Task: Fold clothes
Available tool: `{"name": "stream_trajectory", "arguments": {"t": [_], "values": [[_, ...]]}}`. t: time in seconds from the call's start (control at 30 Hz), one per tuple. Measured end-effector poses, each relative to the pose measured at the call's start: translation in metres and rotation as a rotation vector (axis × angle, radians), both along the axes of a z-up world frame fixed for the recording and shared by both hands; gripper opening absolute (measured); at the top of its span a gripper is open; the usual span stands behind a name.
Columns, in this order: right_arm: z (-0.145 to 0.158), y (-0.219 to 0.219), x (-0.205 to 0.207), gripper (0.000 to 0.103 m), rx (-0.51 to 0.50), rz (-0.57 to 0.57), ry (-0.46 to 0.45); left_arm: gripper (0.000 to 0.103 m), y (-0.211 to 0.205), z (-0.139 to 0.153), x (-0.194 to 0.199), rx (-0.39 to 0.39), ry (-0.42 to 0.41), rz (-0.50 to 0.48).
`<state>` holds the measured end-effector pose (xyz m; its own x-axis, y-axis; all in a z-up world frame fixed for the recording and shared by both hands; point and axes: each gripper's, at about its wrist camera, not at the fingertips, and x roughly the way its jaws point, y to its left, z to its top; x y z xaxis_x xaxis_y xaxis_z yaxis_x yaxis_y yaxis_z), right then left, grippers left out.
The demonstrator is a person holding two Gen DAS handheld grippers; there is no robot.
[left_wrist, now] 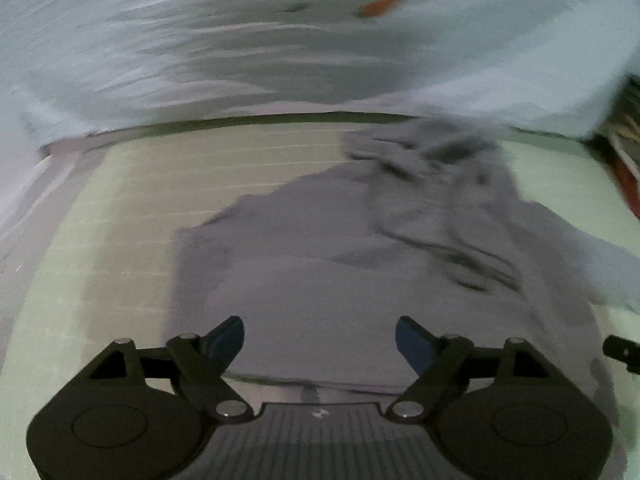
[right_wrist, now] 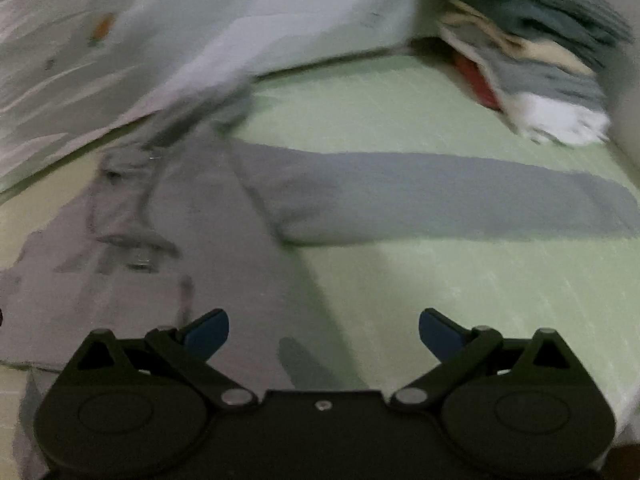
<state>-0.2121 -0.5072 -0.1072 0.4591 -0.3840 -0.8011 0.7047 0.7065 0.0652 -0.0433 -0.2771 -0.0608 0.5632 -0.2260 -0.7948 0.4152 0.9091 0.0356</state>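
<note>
From the left wrist, the left gripper (left_wrist: 319,342) stands wide open with nothing between its 2 blue-tipped fingers (left_wrist: 414,344), poised above the near hem of a grey garment (left_wrist: 320,264) that lies spread on a pale green mat (left_wrist: 120,216). The garment runs straight ahead of the fingers and bunches into dark creases ahead and to the right; whether the fingertips touch the cloth is too blurred to tell. Beyond the mat's far edge hangs a pale sheet (left_wrist: 280,48) with small orange marks. From the right wrist, the right gripper (right_wrist: 324,334) is likewise spread wide and grasps nothing; its left finger (right_wrist: 208,336) sits over the garment (right_wrist: 180,248), its right finger over bare mat (right_wrist: 460,292). 1 long grey sleeve (right_wrist: 440,196) stretches ahead of the fingers and away to the right, flat on the mat. Far ahead and right sits a stack of folded clothes (right_wrist: 540,64) in grey, cream, red and white.
</note>
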Motion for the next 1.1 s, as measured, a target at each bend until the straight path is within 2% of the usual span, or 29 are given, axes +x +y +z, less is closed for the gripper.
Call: {"name": "stream_trajectory", "arguments": {"t": [0.1, 0.13, 0.2, 0.27, 0.33, 0.57, 0.7, 0.77, 0.8, 0.87, 0.9, 0.97, 1.1], "values": [[0.002, 0.011, 0.024, 0.088, 0.006, 0.076, 0.0, 0.086, 0.021, -0.003, 0.02, -0.028, 0.022, 0.074], [0.002, 0.015, 0.031, 0.087, 0.01, 0.098, -0.004, 0.086, 0.024, -0.005, 0.026, -0.031, 0.022, 0.08], [-0.001, 0.022, 0.043, 0.086, 0.028, 0.134, -0.03, 0.086, 0.027, -0.01, 0.038, -0.021, 0.018, 0.08], [-0.007, 0.026, 0.058, 0.081, 0.054, 0.165, -0.029, 0.086, 0.03, -0.013, 0.042, -0.009, 0.018, 0.073], [-0.013, 0.031, 0.072, 0.071, 0.076, 0.19, -0.01, 0.086, 0.033, -0.017, 0.041, -0.003, 0.02, 0.061], [-0.036, 0.053, 0.091, 0.065, 0.159, 0.286, 0.055, 0.087, 0.048, -0.038, 0.039, 0.015, 0.103, 0.076], [-0.038, 0.058, 0.094, 0.067, 0.136, 0.309, 0.079, 0.087, 0.05, -0.039, 0.04, 0.008, 0.102, 0.088], [-0.037, 0.059, 0.094, 0.056, 0.119, 0.328, 0.073, 0.087, 0.05, -0.04, 0.04, 0.009, 0.107, 0.091], [-0.037, 0.059, 0.094, 0.041, 0.111, 0.338, 0.07, 0.087, 0.05, -0.041, 0.039, 0.009, 0.11, 0.092], [-0.036, 0.059, 0.094, 0.021, 0.094, 0.358, 0.065, 0.087, 0.049, -0.041, 0.039, 0.011, 0.113, 0.094], [-0.035, 0.059, 0.094, 0.014, 0.085, 0.368, 0.062, 0.087, 0.049, -0.041, 0.038, 0.011, 0.114, 0.096], [-0.033, 0.06, 0.093, 0.01, 0.069, 0.387, 0.052, 0.087, 0.049, -0.041, 0.038, 0.011, 0.111, 0.103], [-0.014, 0.066, 0.093, 0.009, -0.01, 0.443, 0.0, 0.087, 0.049, -0.041, 0.041, 0.017, 0.101, 0.118]]}}
